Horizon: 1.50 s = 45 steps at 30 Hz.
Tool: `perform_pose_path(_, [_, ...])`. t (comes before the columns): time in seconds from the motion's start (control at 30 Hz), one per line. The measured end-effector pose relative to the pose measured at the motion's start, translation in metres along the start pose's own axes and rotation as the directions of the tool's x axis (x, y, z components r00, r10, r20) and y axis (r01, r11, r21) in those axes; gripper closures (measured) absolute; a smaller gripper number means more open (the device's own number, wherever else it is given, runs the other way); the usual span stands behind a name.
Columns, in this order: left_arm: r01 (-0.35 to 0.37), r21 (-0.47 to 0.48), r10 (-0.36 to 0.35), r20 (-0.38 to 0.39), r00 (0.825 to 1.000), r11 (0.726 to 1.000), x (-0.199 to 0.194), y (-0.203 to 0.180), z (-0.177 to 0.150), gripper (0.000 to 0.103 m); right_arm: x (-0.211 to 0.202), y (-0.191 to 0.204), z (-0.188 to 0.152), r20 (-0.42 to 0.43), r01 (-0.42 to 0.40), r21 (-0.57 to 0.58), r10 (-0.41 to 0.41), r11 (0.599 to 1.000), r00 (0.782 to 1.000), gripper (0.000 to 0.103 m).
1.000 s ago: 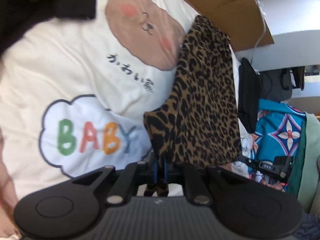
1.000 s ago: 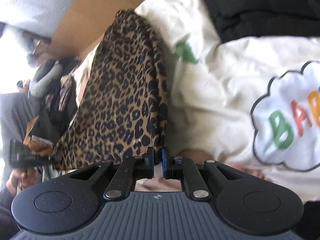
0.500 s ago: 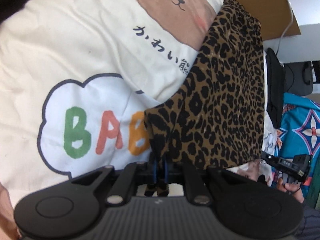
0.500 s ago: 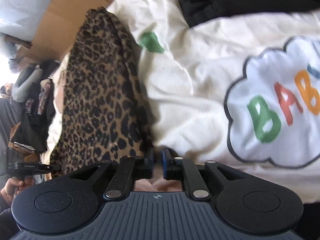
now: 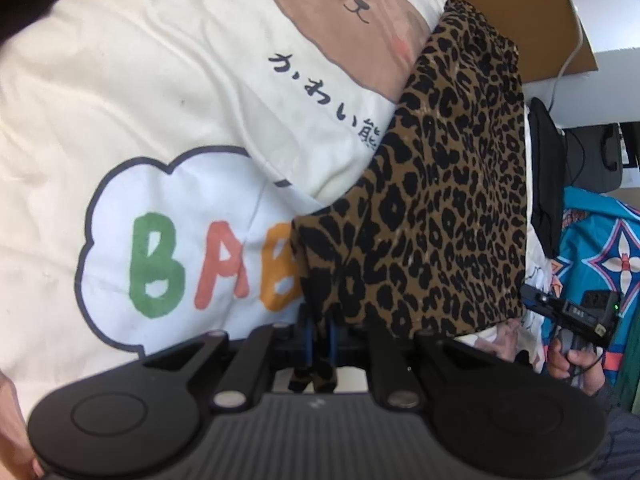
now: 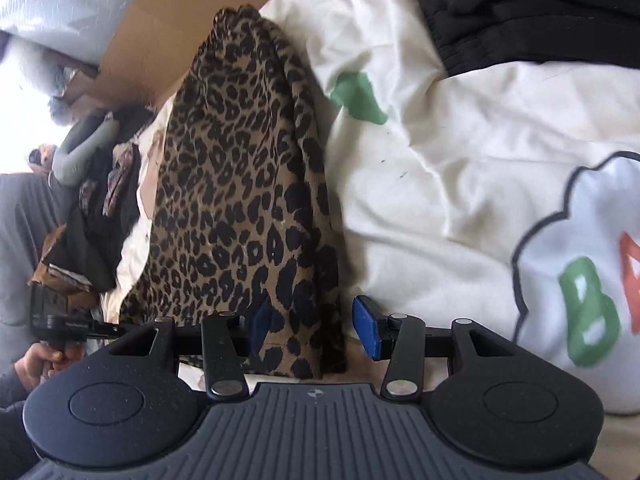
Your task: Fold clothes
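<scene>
Our right gripper [image 6: 316, 326] has just spread, freeing the leopard-print garment [image 6: 240, 200] onto the cartoon-print blanket [image 6: 460, 168], while our left gripper [image 5: 318, 338] pinches its other corner, so the fold looks laid.

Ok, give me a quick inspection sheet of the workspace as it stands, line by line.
Surface: cream blanket with a bear print and a BABY cloud, wrinkled.
Job's things: leopard-print garment lying folded lengthwise on the blanket.
Clutter: black clothing at the blanket's far edge; blue patterned fabric beside it; dark clothes heap.
Grippers: left gripper shut on a corner of the garment; right gripper open, its jaws have just been opening, with the garment's end between them and the blue pads clear of it.
Cables: white cable across the cardboard box.
Surroundings: a person's hand holding a black device.
</scene>
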<state>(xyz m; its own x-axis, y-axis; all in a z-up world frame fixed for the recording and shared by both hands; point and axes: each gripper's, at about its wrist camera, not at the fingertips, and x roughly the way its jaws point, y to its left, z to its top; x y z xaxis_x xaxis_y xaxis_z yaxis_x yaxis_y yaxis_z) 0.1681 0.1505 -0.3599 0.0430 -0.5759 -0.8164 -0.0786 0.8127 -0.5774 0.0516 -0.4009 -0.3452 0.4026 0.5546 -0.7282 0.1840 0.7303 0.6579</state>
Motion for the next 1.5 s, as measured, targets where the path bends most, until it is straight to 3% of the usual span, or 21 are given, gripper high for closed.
perform_pose_path(0.27, [0.008,-0.003,-0.008,0.0,1.0,1.0,0.003,0.001,-0.001,0.095,0.007,0.001,-0.003,-0.071,-0.136,0.026,0.137,0.99,0.988,0.053])
perform_pose_path(0.43, [0.038,-0.034,-0.038,-0.003,0.999,0.999,0.006,0.009,0.0,0.094,0.017,-0.004,-0.004,-0.068,-0.132,0.077,0.138,0.988,0.988,0.056])
perform_pose_path(0.47, [0.04,-0.037,-0.04,-0.004,0.999,0.999,0.006,0.01,0.0,0.095,0.019,-0.005,-0.003,-0.063,-0.13,0.092,0.136,0.987,0.989,0.065])
perform_pose_path(0.5, [0.041,-0.036,-0.041,-0.002,0.999,0.999,0.006,0.009,0.0,0.095,0.02,-0.006,-0.003,-0.063,-0.125,0.102,0.131,0.987,0.989,0.084])
perform_pose_path(0.53, [0.046,-0.031,-0.046,-0.003,0.999,0.998,0.005,0.008,-0.001,0.095,0.021,-0.005,-0.002,-0.071,-0.114,0.102,0.122,0.988,0.99,0.092])
perform_pose_path(0.6, [0.056,-0.018,-0.056,-0.006,0.998,0.998,0.002,0.005,-0.003,0.096,0.018,-0.002,-0.001,-0.08,-0.106,0.093,0.113,0.99,0.99,0.096])
perform_pose_path(0.8, [0.088,0.077,-0.086,-0.03,0.996,0.993,-0.026,-0.015,-0.006,0.096,-0.007,0.019,0.004,-0.115,-0.096,0.094,0.107,0.991,0.988,0.097])
perform_pose_path(0.97, [0.097,0.086,-0.092,-0.059,0.994,0.992,-0.044,-0.014,-0.01,0.096,-0.017,0.023,-0.005,-0.178,-0.105,0.091,0.119,0.99,0.977,0.097])
perform_pose_path(1.27, [0.034,0.061,-0.027,-0.104,0.994,0.998,-0.011,0.006,-0.027,0.096,0.005,0.004,-0.04,-0.25,-0.049,0.134,0.082,0.99,0.965,0.097])
perform_pose_path(1.5, [0.12,0.056,-0.116,-0.073,0.991,0.991,-0.036,0.0,-0.03,0.096,-0.008,0.009,-0.04,-0.221,-0.099,0.127,0.125,0.987,0.967,0.097])
